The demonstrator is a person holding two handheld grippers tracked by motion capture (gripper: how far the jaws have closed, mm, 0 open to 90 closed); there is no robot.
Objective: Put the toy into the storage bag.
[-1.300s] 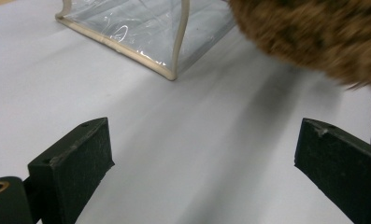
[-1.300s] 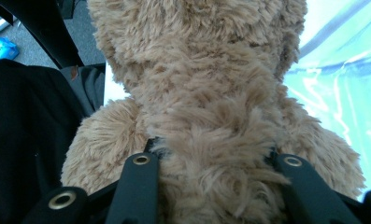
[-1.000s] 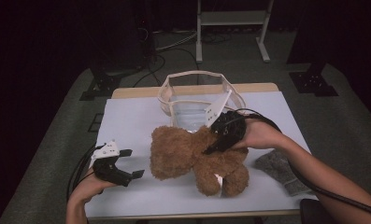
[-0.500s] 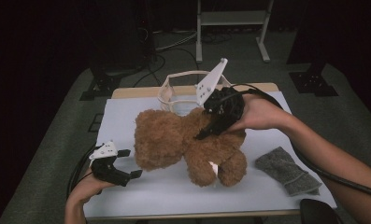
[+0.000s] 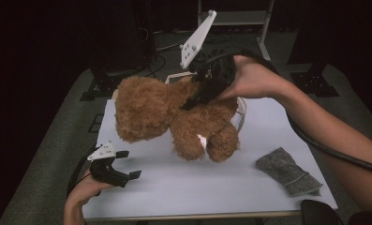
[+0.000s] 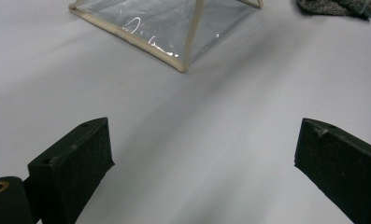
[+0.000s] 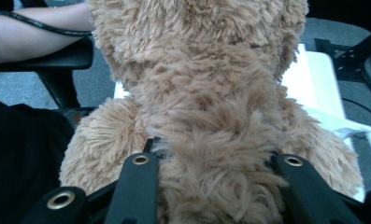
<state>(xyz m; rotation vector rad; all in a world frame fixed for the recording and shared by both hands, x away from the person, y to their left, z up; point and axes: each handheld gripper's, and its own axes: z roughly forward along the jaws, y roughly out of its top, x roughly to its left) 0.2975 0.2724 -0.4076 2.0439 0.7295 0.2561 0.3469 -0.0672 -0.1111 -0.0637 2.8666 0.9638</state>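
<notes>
A brown teddy bear (image 5: 174, 119) hangs above the white table (image 5: 212, 187), head to the left and legs down. My right gripper (image 5: 195, 96) is shut on the bear's body; in the right gripper view both black jaws press into the fur of the teddy bear (image 7: 206, 107). Behind the bear stands a clear plastic bag with a cream rim (image 5: 240, 110), partly hidden. My left gripper (image 5: 127, 164) rests low at the table's front left, open with nothing between its jaws. In the left gripper view the clear bag (image 6: 174, 28) lies ahead on the table.
A folded grey cloth (image 5: 289, 171) lies at the table's front right; its edge, the grey cloth (image 6: 337, 7), shows at the top right of the left gripper view. Black stands and cables sit on the floor behind the table. A dark round object (image 5: 319, 213) sits at the front right corner.
My right gripper has lifted the teddy bear off the table, up and a little back toward the bag. The left gripper has stayed where it was.
</notes>
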